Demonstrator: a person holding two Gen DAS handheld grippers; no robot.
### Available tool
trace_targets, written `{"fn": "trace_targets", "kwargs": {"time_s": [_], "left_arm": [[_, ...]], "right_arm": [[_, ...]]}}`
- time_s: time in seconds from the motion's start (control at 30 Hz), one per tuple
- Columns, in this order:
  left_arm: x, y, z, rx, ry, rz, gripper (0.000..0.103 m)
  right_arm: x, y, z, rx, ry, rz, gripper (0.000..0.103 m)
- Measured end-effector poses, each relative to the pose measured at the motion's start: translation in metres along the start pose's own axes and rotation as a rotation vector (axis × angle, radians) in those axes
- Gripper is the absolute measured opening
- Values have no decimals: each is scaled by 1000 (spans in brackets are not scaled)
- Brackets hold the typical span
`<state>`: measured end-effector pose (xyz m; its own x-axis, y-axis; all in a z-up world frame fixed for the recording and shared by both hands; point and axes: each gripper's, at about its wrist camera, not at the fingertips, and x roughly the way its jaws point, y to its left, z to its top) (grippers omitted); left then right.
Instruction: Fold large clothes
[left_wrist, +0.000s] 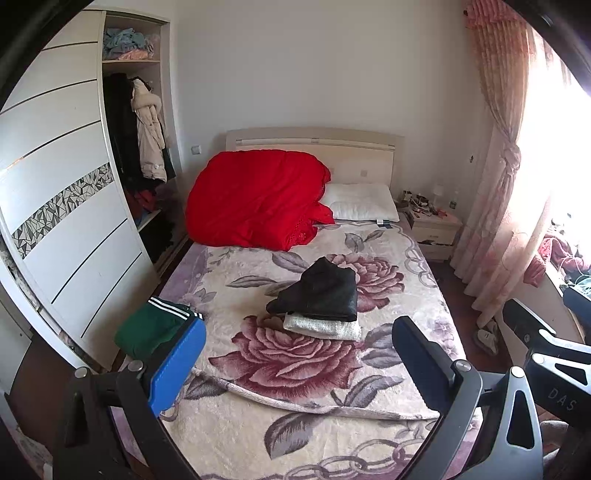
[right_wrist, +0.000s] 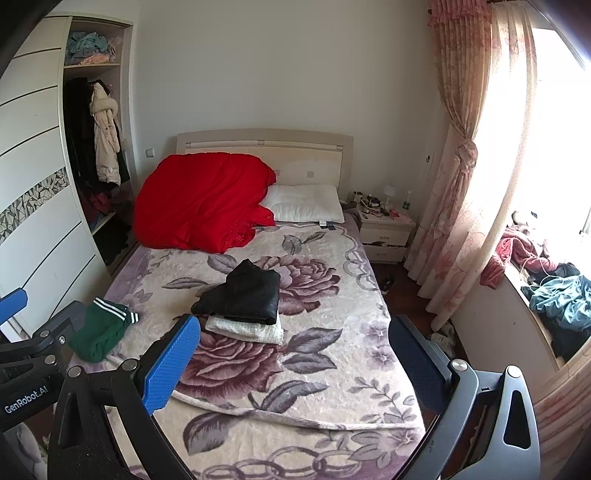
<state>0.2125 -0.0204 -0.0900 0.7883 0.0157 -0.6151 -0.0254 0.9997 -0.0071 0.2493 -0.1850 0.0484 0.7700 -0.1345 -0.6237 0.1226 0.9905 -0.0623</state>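
Observation:
A folded black garment (left_wrist: 317, 291) (right_wrist: 240, 293) lies on a folded white one (left_wrist: 321, 326) (right_wrist: 245, 328) in the middle of the floral bed cover (left_wrist: 295, 369) (right_wrist: 332, 314). A green garment with white stripes (left_wrist: 155, 325) (right_wrist: 101, 326) lies bunched at the bed's left edge. My left gripper (left_wrist: 299, 354) is open and empty, held above the foot of the bed. My right gripper (right_wrist: 295, 350) is open and empty beside it, also above the foot. The left gripper's body shows at the left of the right wrist view (right_wrist: 33, 350).
A red quilt (left_wrist: 255, 199) and a white pillow (left_wrist: 362, 203) lie at the head of the bed. An open wardrobe (left_wrist: 136, 147) stands to the left, a nightstand (left_wrist: 434, 229) and curtains (left_wrist: 495, 184) to the right. Clothes are piled on the window sill (right_wrist: 554, 295).

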Motion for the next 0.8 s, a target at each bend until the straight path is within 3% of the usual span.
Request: {"fn": "trace_targets", "kwargs": {"time_s": [0.8], "left_arm": [[-3, -4, 4, -14, -8, 13, 103]], "right_arm": [[3, -6, 10, -7, -17, 2, 103]]}}
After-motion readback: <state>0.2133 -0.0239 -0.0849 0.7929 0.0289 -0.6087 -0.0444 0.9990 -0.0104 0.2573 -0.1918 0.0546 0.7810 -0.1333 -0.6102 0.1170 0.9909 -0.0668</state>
